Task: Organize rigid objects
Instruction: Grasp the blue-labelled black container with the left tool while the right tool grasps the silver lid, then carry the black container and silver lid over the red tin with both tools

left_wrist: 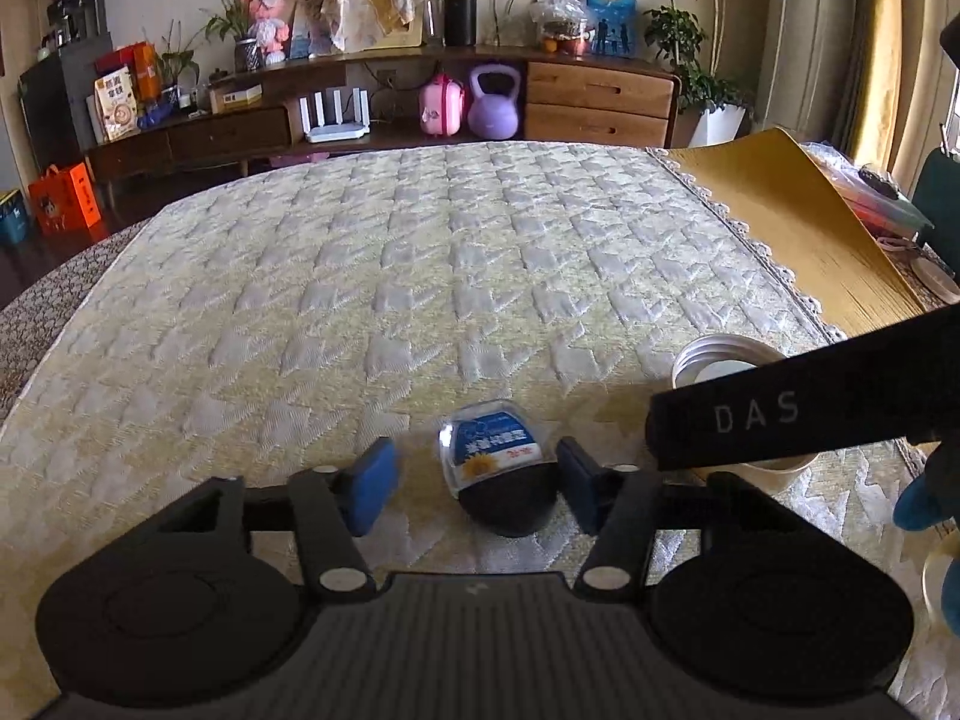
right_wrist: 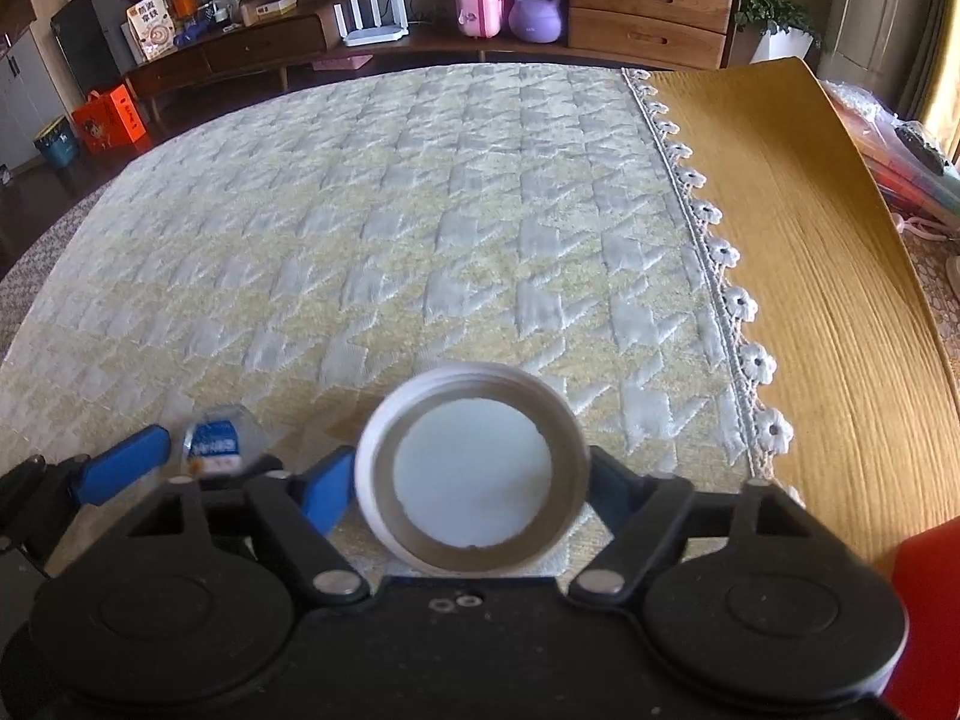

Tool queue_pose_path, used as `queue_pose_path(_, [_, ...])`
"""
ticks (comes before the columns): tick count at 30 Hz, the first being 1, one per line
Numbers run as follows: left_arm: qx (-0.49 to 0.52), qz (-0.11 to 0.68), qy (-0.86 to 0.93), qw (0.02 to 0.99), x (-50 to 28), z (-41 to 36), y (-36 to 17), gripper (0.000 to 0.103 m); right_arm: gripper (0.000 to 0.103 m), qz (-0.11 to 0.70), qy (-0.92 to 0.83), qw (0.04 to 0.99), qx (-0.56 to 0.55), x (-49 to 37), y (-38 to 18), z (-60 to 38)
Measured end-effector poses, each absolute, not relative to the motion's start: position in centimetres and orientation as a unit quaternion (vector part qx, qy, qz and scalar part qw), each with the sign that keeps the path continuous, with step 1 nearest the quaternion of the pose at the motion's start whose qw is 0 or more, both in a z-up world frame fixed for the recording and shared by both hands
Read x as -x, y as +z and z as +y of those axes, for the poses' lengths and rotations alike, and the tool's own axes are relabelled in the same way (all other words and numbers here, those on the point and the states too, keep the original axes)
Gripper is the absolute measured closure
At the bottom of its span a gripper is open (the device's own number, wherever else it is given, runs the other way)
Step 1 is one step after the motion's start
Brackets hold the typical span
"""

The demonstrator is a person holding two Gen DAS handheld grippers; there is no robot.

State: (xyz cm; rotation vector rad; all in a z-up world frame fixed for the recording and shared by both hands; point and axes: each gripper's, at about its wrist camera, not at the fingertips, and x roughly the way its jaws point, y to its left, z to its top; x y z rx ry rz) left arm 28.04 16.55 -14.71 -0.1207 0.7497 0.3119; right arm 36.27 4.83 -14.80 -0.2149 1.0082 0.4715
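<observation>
A small clear capsule [left_wrist: 492, 450] with a blue label and a black base lies on the quilted cloth [left_wrist: 420, 276] between the fingers of my left gripper [left_wrist: 477, 483]. The right pad [left_wrist: 579, 486] is against it, while the left pad [left_wrist: 372, 480] stands apart, so the gripper is open. A white open-mouthed jar [right_wrist: 474, 468] stands upright to the right of the capsule [right_wrist: 216, 444]. My right gripper [right_wrist: 468, 486] has a pad on each side of the jar's wall. In the left wrist view a black finger marked "DAS" [left_wrist: 750, 420] crosses the jar [left_wrist: 720, 360].
A gold mat [right_wrist: 810, 276] lies to the right of the cloth's lace edge [right_wrist: 714, 240]. Something red [right_wrist: 924, 600] sits at the near right corner. Beyond the table stands a wooden sideboard [left_wrist: 600, 102] with a purple kettlebell [left_wrist: 493, 102].
</observation>
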Motion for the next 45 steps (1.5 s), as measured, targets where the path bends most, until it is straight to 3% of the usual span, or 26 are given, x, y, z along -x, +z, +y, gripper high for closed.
queue_pose_path(2, [0.053,0.364,0.146,0.918,-28.0,16.5,-14.6,0.063,0.027,0.476,0.225,0.844,0.105,-36.2,-14.8,4.8])
queue_pose_path(17, [0.068,0.381,0.125,0.913,-26.0,16.2,-13.5,0.063,0.027,0.470,0.219,0.851,0.082,-33.4,-12.8,1.1])
queue_pose_path(45, [0.041,0.361,0.019,0.931,-19.2,6.6,-4.6,0.063,0.027,0.430,0.221,0.874,0.044,-24.0,-4.2,-10.9])
